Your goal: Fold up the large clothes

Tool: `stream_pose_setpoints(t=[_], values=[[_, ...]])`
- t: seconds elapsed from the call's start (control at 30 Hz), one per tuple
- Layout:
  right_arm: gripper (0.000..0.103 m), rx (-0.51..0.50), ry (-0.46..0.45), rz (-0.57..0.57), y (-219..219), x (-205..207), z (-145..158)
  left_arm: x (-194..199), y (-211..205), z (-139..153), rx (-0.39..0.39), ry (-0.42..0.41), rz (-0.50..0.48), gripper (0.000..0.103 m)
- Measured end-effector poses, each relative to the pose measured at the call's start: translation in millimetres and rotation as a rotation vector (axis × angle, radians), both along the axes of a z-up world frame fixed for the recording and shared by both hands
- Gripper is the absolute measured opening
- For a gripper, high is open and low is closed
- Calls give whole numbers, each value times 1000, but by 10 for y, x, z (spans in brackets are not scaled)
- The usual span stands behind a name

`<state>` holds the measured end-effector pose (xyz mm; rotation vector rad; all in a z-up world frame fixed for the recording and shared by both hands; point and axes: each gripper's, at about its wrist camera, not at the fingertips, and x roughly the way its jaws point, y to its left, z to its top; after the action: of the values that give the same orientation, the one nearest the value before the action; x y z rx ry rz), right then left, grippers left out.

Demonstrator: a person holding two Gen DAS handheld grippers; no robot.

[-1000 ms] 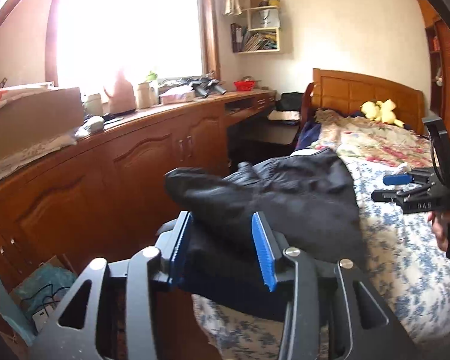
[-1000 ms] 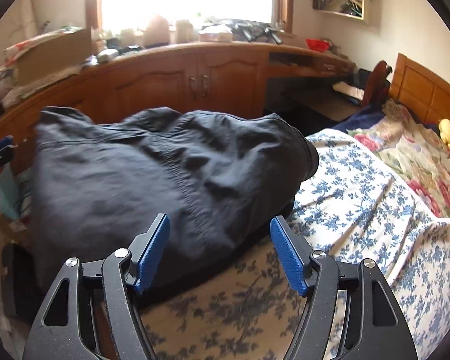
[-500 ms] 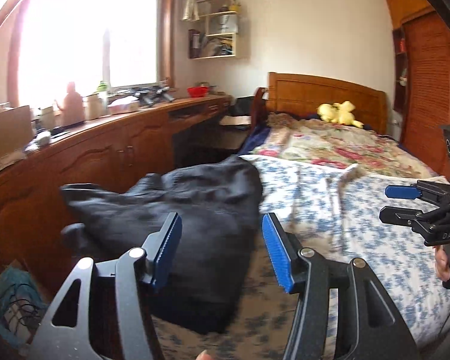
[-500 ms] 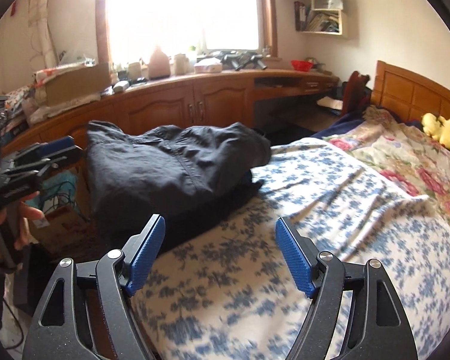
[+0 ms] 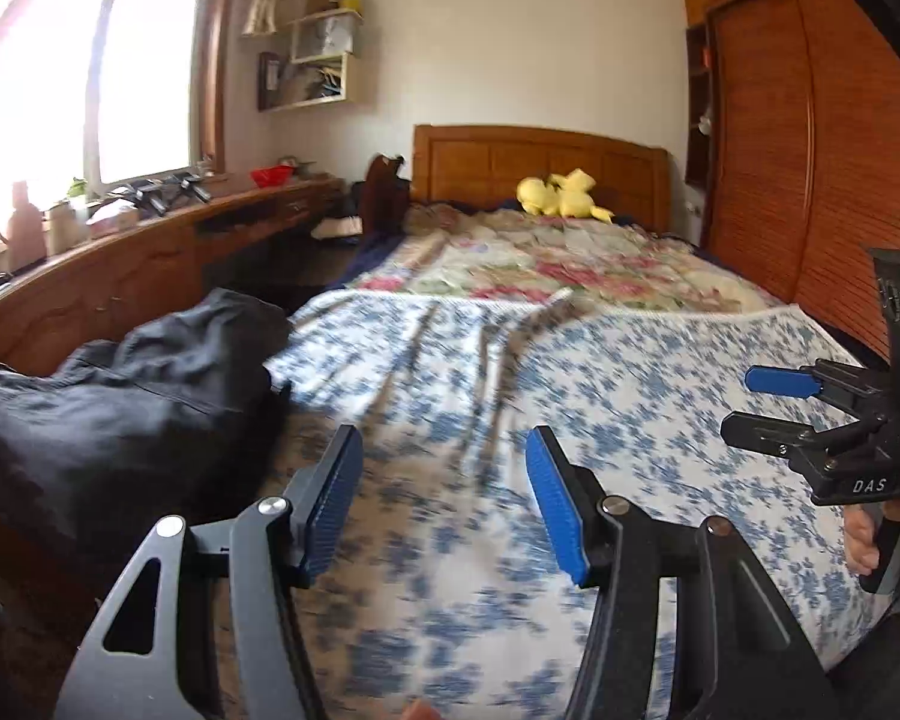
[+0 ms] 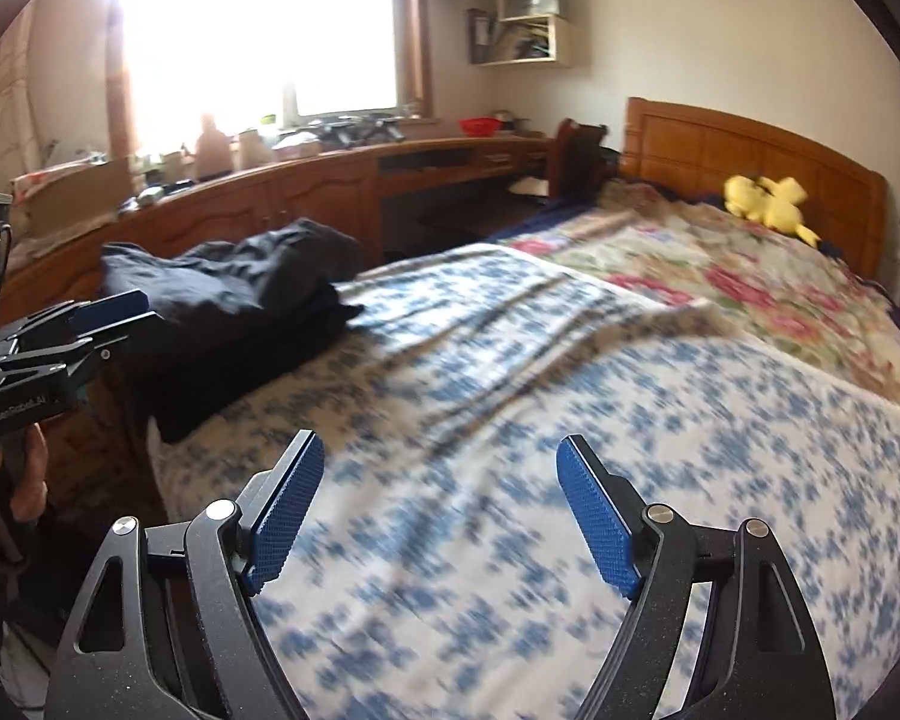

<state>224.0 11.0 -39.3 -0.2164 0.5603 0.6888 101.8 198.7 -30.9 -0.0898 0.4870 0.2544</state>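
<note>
A dark garment (image 5: 120, 396) lies in a bundled, folded heap at the left edge of the bed, also seen in the right wrist view as the dark garment (image 6: 228, 294). My left gripper (image 5: 444, 450) hovers over the blue-flowered sheet (image 5: 600, 372) to the right of the heap, open, with nothing between its pads. My right gripper (image 6: 441, 456) hangs over the same sheet (image 6: 570, 396) further right. Its jaws are opening and hold nothing. Each gripper shows in the other's view: right gripper (image 5: 762, 405), left gripper (image 6: 120, 315), each held by a hand.
A rose-patterned quilt (image 5: 546, 270) covers the far half of the bed, with a yellow plush toy (image 5: 561, 195) by the wooden headboard (image 5: 540, 165). A long wooden cabinet (image 6: 306, 198) runs under the window on the left. A wardrobe (image 5: 810, 150) stands on the right.
Both grippers have swung right, away from the dark garment, which now lies at the left of both views. The left jaws, earlier around the cloth, have let go and widened. The right jaws widened.
</note>
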Motion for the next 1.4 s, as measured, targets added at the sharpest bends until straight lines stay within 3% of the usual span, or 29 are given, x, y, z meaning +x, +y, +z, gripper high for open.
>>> stream_pose_setpoints(t=[0.43,0.53,0.63,0.97,1.17,1.4], values=[[84,-26,22,-126,-1021,-136,-308,422,-892,-376,-43,59,-133,56],[86,-11,22,-180,-1200,-259,-288,471,-1052,-438,-4,83,-129,56],[88,22,5,-264,-1418,-442,-216,464,-1191,-453,-15,96,-183,56],[88,100,-109,-522,-2055,-1255,193,126,-1621,-82,-64,24,-289,56],[88,119,-162,-582,-2294,-1635,384,-180,-1863,198,-21,-33,-302,56],[88,133,-183,-598,-2394,-1854,432,-426,-1917,342,-40,-54,-297,56]])
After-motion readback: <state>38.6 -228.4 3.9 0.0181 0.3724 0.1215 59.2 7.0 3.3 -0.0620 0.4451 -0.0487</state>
